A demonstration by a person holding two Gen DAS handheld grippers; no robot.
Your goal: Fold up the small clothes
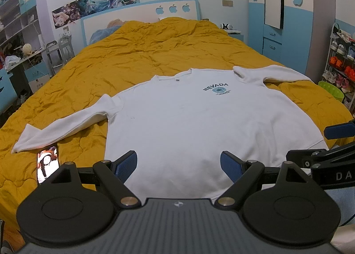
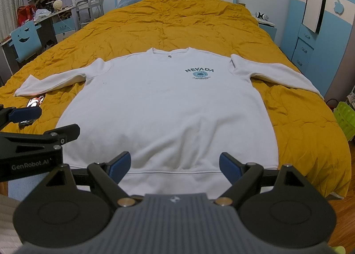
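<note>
White and soft, the sweatshirt point(image 2: 164, 107) is lying flat on its back on the yellow quilt point(image 2: 177, 21), face up, with both sleeves spread out to the sides. The bottom hem is lying closest to the two tools.

The left gripper point(image 1: 178, 165) is hovering over the hem with its blue pads wide apart, holding nothing. The right gripper point(image 2: 174, 165) is doing the same, pads wide apart, nothing between them. A phone point(image 1: 47, 163) is lying on the quilt just beside the left sleeve cuff point(image 1: 24, 140).

No fold looks started yet. A good first move is probably to bring each sleeve in across the chest. To do it well, each tool should be pinching a cuff at its very end and lifting a little, so the body is not dragging along. The left tool should be watching out for the phone, so it is not nipping or pushing it.
</note>
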